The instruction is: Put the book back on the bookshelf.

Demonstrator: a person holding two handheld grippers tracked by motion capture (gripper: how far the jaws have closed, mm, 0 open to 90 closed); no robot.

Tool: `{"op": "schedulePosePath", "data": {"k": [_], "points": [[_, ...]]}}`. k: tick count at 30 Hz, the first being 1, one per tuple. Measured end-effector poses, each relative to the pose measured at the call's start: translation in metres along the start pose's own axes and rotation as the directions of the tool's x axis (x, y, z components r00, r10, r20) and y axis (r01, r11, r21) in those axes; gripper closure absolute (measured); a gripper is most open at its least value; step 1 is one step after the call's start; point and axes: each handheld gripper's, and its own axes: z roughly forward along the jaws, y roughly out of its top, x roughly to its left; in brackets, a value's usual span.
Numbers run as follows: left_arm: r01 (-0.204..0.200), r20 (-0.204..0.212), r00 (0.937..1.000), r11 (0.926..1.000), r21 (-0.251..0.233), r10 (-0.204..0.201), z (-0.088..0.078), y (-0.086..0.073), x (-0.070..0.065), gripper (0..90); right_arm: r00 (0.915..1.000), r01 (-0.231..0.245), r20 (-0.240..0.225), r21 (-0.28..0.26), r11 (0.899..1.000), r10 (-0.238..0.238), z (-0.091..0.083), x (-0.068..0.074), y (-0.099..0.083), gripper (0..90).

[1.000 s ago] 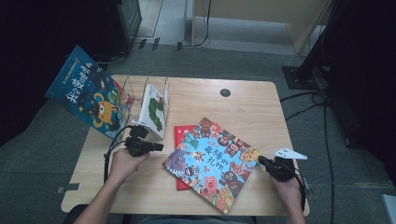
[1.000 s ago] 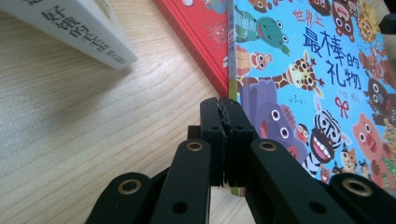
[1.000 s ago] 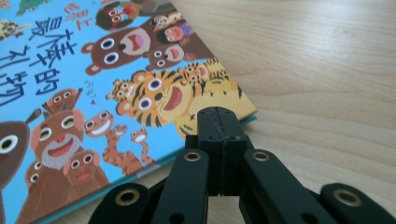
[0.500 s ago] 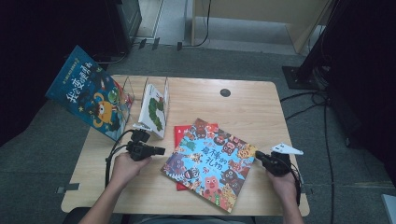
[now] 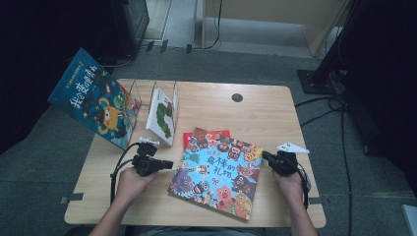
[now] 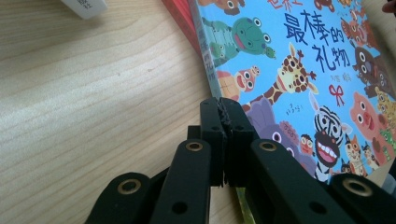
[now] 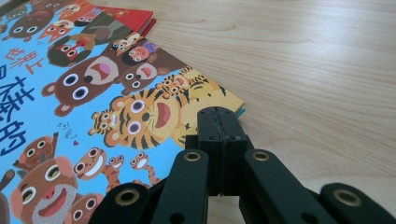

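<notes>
- Both pairs of jaws are pressed flat together with nothing between them: the left gripper (image 6: 224, 109) has its closed tip at the spine-side edge of the animal picture book (image 6: 299, 79), the right gripper (image 7: 219, 119) sits at the book's tiger corner.
- Seen from above, the two grippers flank the book, left gripper (image 5: 164, 164) at its near-left edge, right gripper (image 5: 268, 157) at its right edge, so this looks like nudging rather than gripping.
- The book (image 5: 216, 172) has slid towards the person and to the left over the last second, and turned a little; the right gripper came in with it.
- More of the red book (image 5: 209, 135) beneath now shows at the far side.
- My guess is they are squaring it up or pushing it clear before standing it in the clear book rack (image 5: 147, 105), where the white caterpillar book (image 5: 162, 115) stands upright and a blue book (image 5: 96, 101) leans off the table (image 5: 255, 113).
</notes>
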Motion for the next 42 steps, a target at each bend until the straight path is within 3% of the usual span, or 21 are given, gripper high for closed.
{"op": "schedulePosePath", "data": {"k": [18, 25, 33, 42], "points": [[0.0, -0.042, 0.9991, 1.0, -0.002, 0.0, 0.0, -0.015, -0.006, 89.9, 1.0, -0.003, 0.004, 0.005, 1.0, 0.002, 0.024, 0.008, 0.018, 90.0], [0.009, -0.049, 0.9988, 1.0, 0.003, -0.008, 0.0, -0.019, -0.005, 89.8, 0.9998, 0.021, 0.006, 0.005, 1.0, -0.021, 0.031, 0.013, 0.023, 90.0], [0.015, -0.043, 0.999, 0.9999, 0.005, -0.015, -0.001, -0.021, -0.003, 89.9, 0.9998, 0.013, -0.015, 0.008, 1.0, -0.013, 0.025, 0.015, 0.022, 90.0], [0.013, -0.036, 0.9993, 0.9998, 0.015, -0.012, 0.004, -0.018, -0.003, 89.8, 0.9982, 0.053, -0.029, 0.009, 0.999, -0.053, 0.003, 0.022, 0.009, 90.0]]}}
